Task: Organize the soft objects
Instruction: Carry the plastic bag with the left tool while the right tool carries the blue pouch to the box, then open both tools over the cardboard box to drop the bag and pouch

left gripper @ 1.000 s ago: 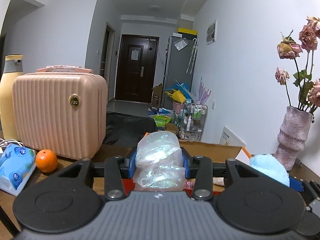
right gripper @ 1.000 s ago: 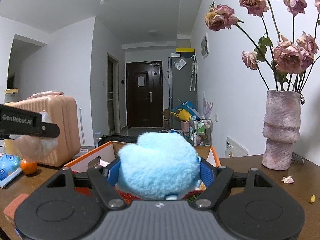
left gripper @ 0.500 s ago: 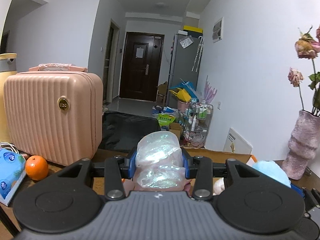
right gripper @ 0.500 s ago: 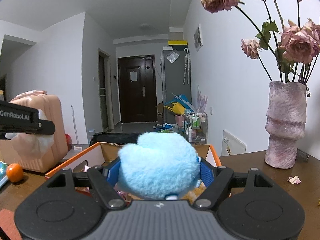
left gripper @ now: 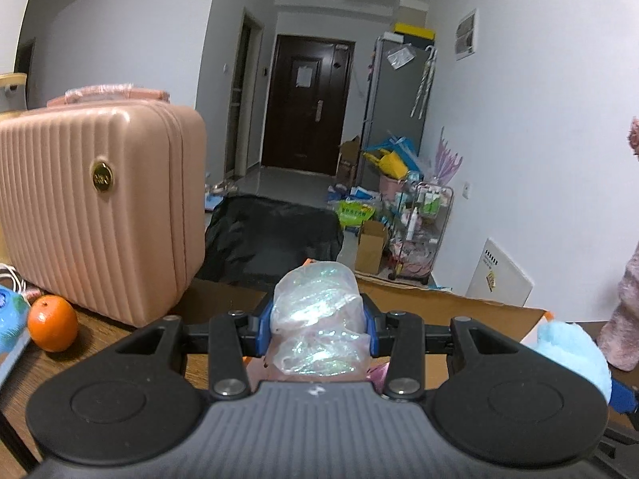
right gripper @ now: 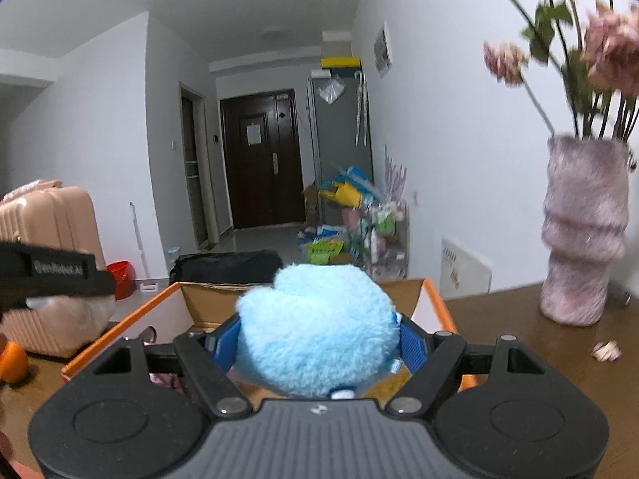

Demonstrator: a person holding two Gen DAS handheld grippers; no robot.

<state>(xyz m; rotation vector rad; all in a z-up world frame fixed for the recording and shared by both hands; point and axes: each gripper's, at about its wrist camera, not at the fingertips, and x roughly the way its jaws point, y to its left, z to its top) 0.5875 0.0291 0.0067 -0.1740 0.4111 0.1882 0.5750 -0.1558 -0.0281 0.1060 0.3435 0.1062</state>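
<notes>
My left gripper (left gripper: 317,325) is shut on a crinkly, iridescent plastic-wrapped soft bundle (left gripper: 315,311), held over the near side of an orange-edged cardboard box (left gripper: 459,311). My right gripper (right gripper: 315,343) is shut on a fluffy light-blue plush (right gripper: 319,323), held above the same box (right gripper: 435,307). In the left wrist view the blue plush (left gripper: 571,347) shows at the right edge. In the right wrist view the left gripper (right gripper: 56,275) with its pale bundle is at the far left. The box's inside is mostly hidden; a bit of pink shows in it.
A ribbed pink suitcase (left gripper: 100,207) stands on the wooden table (right gripper: 539,343) at left, an orange (left gripper: 52,321) and a blue tissue pack (left gripper: 10,315) beside it. A pink vase (right gripper: 583,231) with dried roses stands right. Fallen petals (right gripper: 605,349) lie near it.
Both grippers have travelled forward toward the box while holding their objects. The suitcase and orange slid left and the vase slid right in the views. Neither grip has changed.
</notes>
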